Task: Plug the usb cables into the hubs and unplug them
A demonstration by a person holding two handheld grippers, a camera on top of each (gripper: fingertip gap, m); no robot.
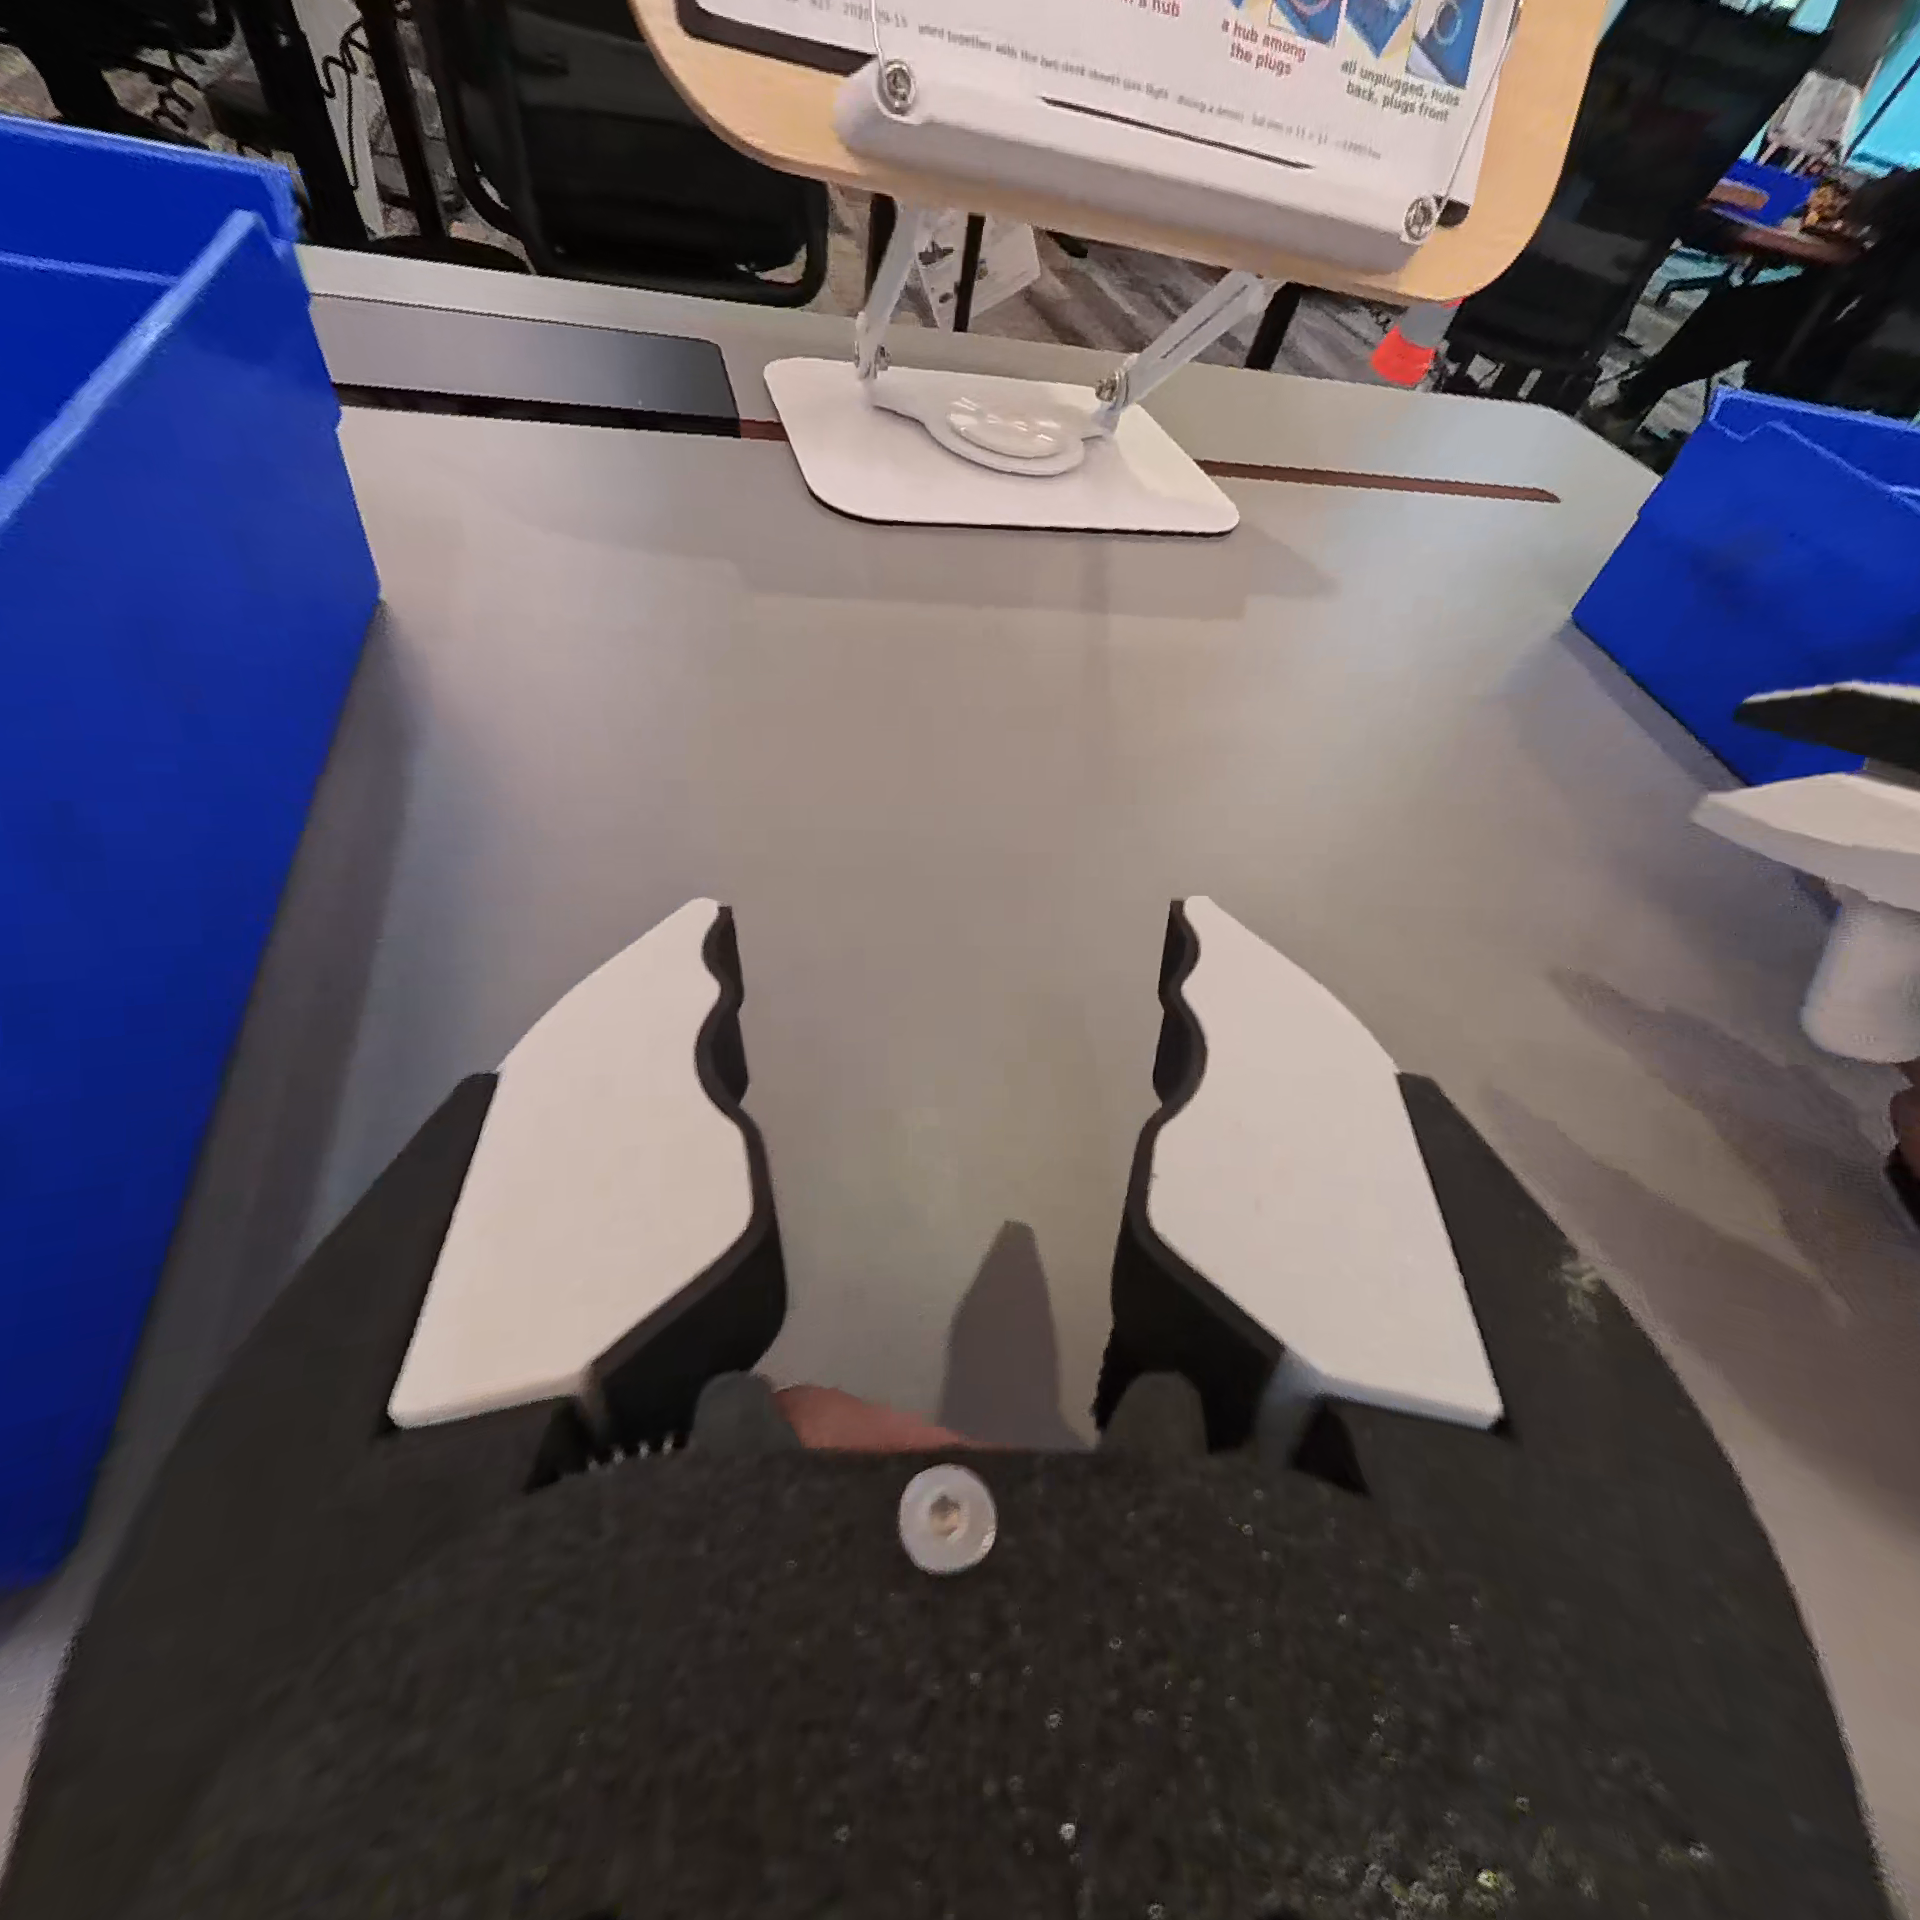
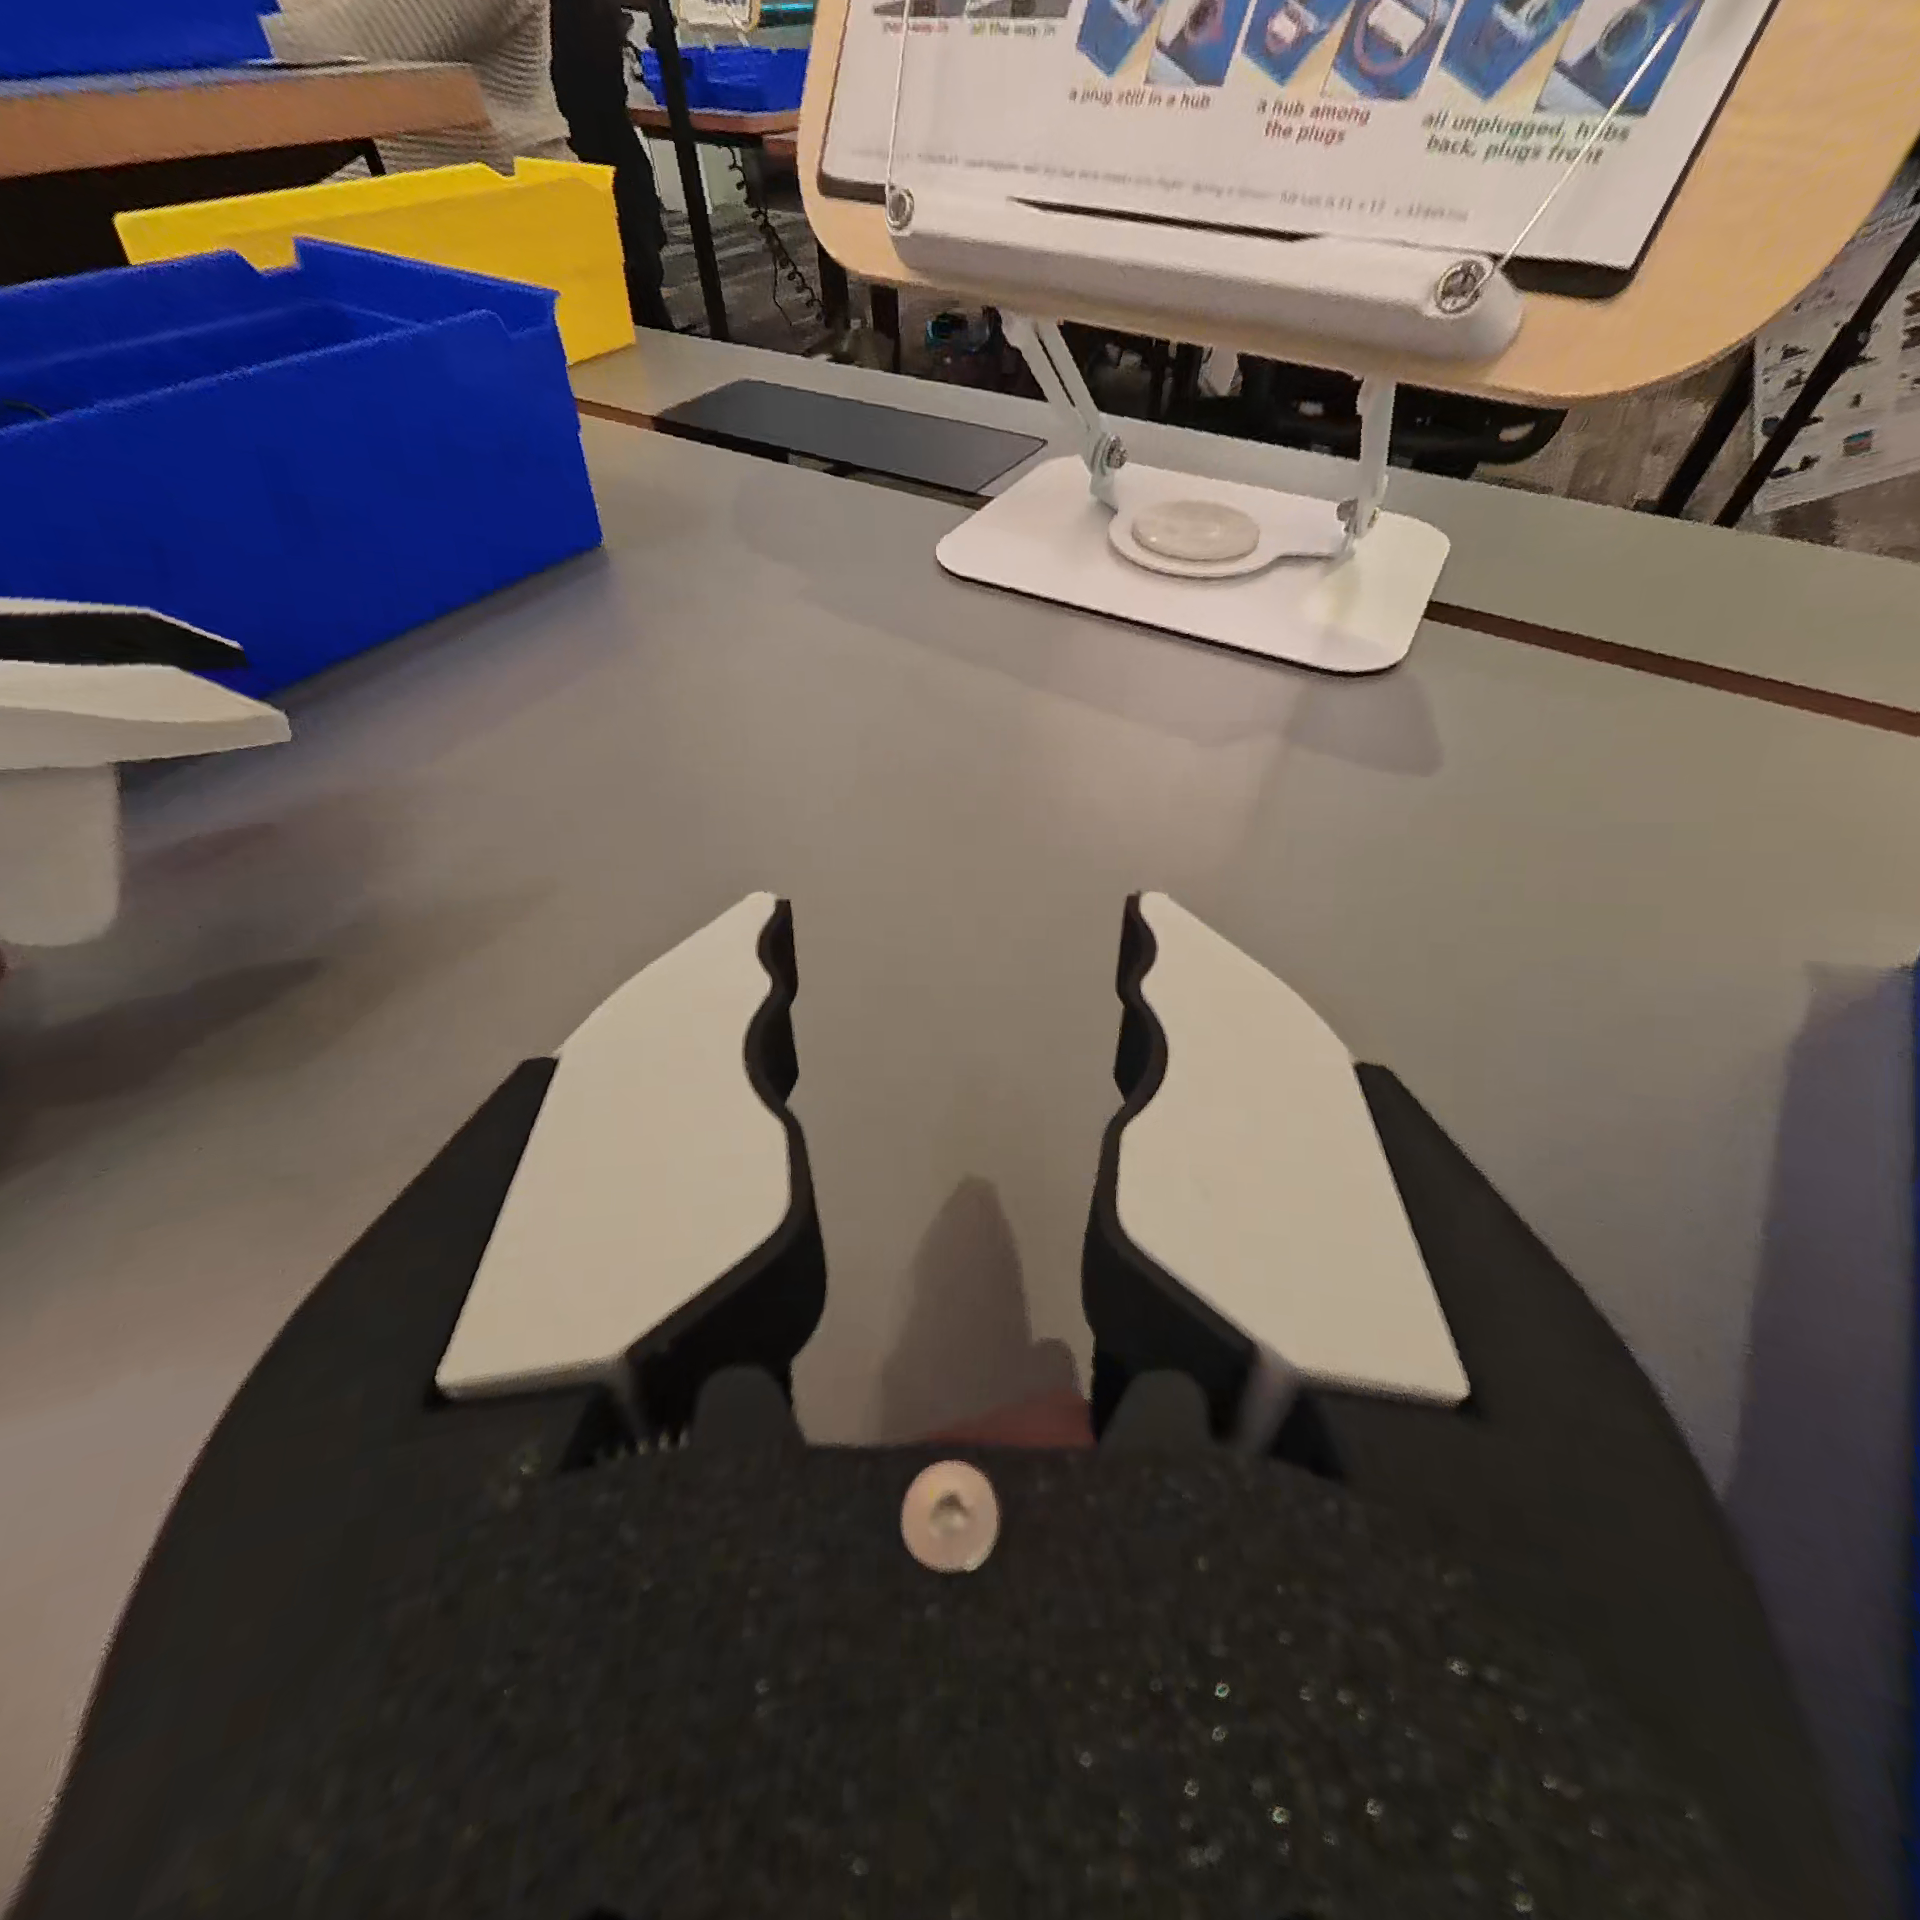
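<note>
**Both tongs empty over a bare grey bench**

Left wrist view first: the left tongs [image 1: 954, 914] hang wide apart, nothing between the white fingers [image 1: 613, 1164], just grey bench [image 1: 935, 727] below. A blue bin [image 1: 156, 779] stands tight along the left side, another blue bin [image 1: 1766, 582] sits at the far right. Straight ahead, a white stand [image 1: 997, 457] props up a wooden board carrying an instruction sheet [image 1: 1143, 94]. The right tongs [image 1: 1849, 821] poke in at the right edge.

Over to the right wrist view: the right tongs [image 2: 956, 909] are parted too, gripping nothing. The stand sits ahead and slightly right, the nearest blue bin [image 2: 291, 478] on the left with a yellow bin [image 2: 436, 229] behind it. No USB cables or hubs can be seen in either view; the bins' contents are hidden.
</note>
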